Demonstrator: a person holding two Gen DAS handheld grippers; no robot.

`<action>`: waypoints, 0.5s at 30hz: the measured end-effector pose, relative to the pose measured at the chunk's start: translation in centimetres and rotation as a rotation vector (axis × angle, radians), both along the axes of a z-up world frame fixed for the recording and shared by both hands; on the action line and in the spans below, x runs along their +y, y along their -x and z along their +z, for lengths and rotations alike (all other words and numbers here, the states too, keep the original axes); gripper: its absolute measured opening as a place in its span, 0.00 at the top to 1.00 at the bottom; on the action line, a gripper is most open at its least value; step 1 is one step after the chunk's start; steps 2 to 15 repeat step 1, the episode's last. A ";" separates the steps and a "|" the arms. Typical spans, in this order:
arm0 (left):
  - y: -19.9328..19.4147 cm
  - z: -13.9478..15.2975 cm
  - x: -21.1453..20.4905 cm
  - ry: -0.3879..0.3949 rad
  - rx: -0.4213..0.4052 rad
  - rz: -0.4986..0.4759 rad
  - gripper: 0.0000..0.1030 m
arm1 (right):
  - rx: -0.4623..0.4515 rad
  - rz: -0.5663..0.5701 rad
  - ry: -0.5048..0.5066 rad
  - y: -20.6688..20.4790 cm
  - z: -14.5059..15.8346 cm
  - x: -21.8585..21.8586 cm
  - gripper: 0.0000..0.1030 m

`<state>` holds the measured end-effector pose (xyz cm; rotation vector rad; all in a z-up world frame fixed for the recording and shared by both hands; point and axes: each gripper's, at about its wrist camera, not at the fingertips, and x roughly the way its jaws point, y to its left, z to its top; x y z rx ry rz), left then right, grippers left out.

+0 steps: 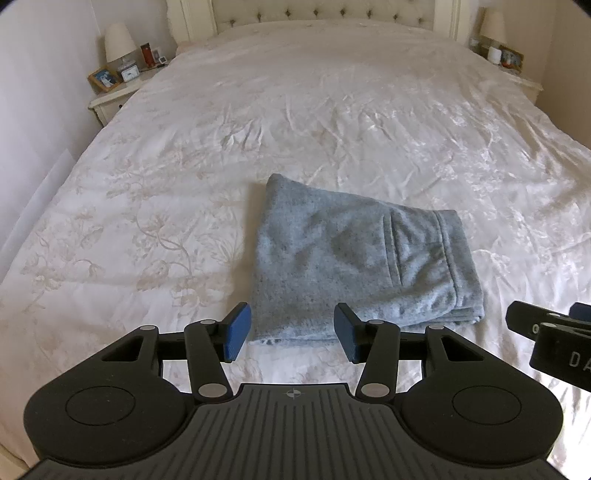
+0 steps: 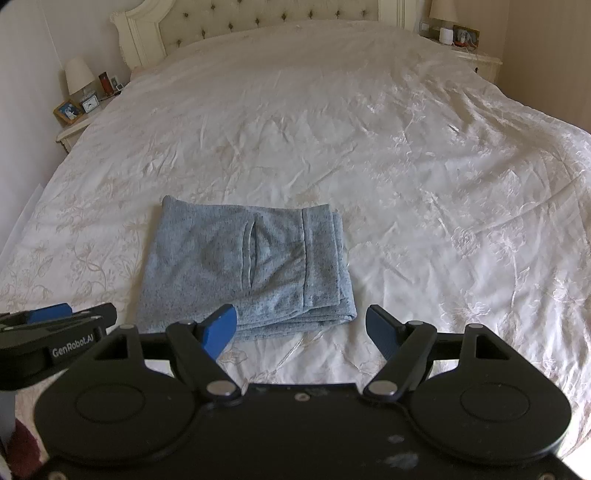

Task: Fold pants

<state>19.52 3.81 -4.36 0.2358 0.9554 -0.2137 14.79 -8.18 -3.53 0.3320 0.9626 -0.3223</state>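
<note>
The grey-blue pants (image 1: 354, 258) lie folded into a thick rectangle on the white bed (image 1: 258, 129), pocket seam facing up. They also show in the right wrist view (image 2: 247, 266). My left gripper (image 1: 291, 334) is open and empty, held just short of the pants' near edge. My right gripper (image 2: 301, 330) is open and empty, near the pants' near right corner. Each gripper shows at the edge of the other's view: the right one (image 1: 554, 336), the left one (image 2: 55, 325).
The patterned white bedspread (image 2: 406, 166) stretches to a tufted headboard (image 2: 258, 22). A nightstand with a lamp (image 1: 118, 42), picture frame and clock stands at the far left; another nightstand (image 2: 469, 48) stands at the far right.
</note>
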 end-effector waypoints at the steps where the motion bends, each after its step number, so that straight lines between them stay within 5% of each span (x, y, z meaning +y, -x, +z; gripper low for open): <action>1: 0.0 0.0 0.0 -0.001 0.002 0.000 0.53 | 0.001 0.000 -0.001 0.0 0.0 0.0 0.22; 15: 0.0 0.0 0.0 -0.001 0.002 0.000 0.53 | 0.001 0.000 -0.001 0.0 0.0 0.0 0.22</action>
